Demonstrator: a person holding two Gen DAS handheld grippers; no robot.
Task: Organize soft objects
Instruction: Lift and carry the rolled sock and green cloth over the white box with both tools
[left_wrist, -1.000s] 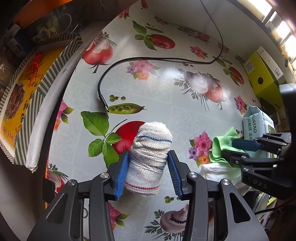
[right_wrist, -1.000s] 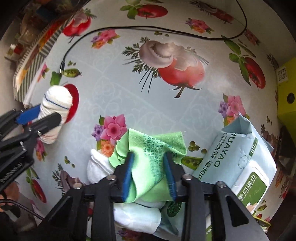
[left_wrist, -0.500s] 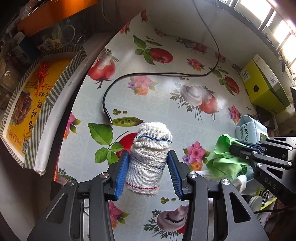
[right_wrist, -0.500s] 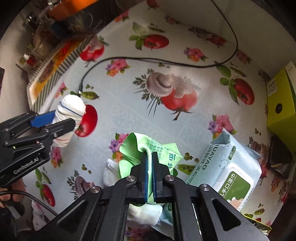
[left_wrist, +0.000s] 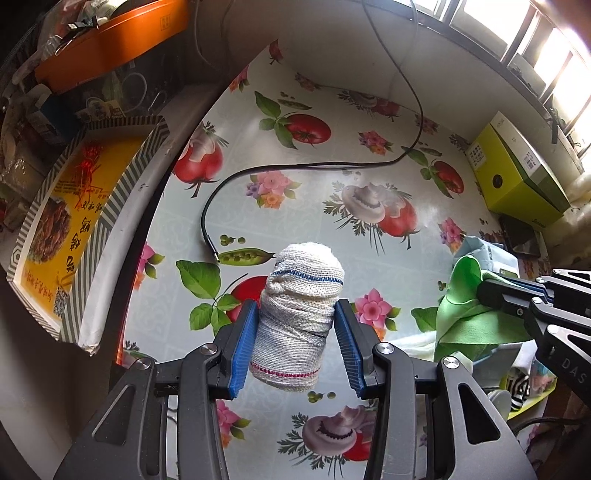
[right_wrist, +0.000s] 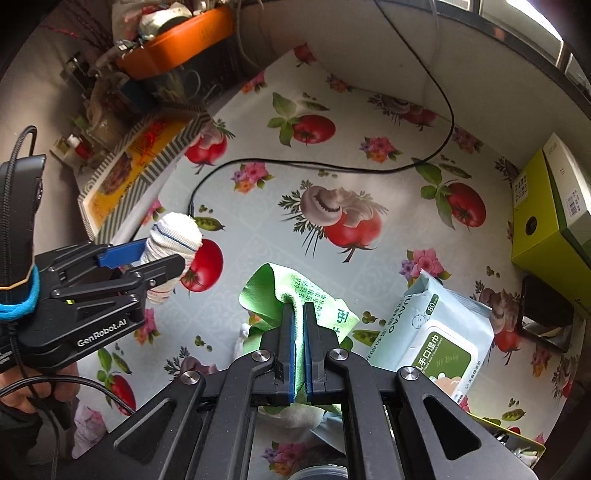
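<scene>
A rolled white woven cloth (left_wrist: 301, 295) with a blue and a red stripe hangs above the flowered tablecloth (left_wrist: 295, 192), and my left gripper (left_wrist: 296, 304) is shut on its sides. In the right wrist view the same roll (right_wrist: 173, 236) shows at the left in the left gripper (right_wrist: 155, 258). My right gripper (right_wrist: 298, 310) is shut on a fold of a green cloth (right_wrist: 269, 288), which is lifted off the table and droops around the pads. From the left wrist the green cloth (left_wrist: 465, 314) and the right gripper (left_wrist: 491, 290) sit at the right edge.
A pale blue wipes pack (right_wrist: 436, 332) lies right of the green cloth, with white cloths (left_wrist: 413, 345) under it. A yellow-green box (right_wrist: 546, 221) stands far right. A black cable (right_wrist: 332, 168) crosses the table. A yellow printed box (left_wrist: 66, 221) and an orange basin (right_wrist: 177, 44) are at the left.
The right gripper's jaws went from open around the green cloth to shut on it and lifted it. Both grippers have risen; the table looks farther away.
</scene>
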